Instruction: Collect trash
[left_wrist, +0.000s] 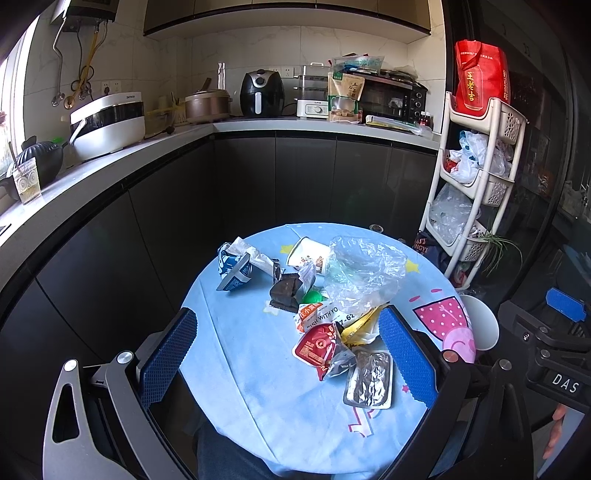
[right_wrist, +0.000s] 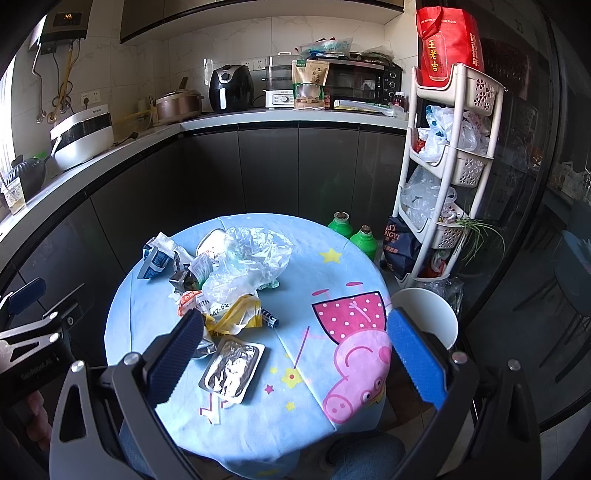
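So the trash pile sits mid-table on the round table with the light-blue cartoon cloth (left_wrist: 236, 354). The crinkled silver foil tray (left_wrist: 368, 379) is nearest, at about 1 o'clock inside the wide-open left gripper (left_wrist: 291, 363), long axis running away. The right gripper (right_wrist: 295, 354), also open and empty, has it at 10 o'clock. The crumpled clear plastic bag (left_wrist: 360, 273) hides what's under it.

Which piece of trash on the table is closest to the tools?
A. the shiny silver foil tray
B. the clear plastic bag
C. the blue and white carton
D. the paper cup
A: the foil tray lies at the near end of the pile, right by the open right tool, while the carton, paper cup and clear plastic bag sit farther back.
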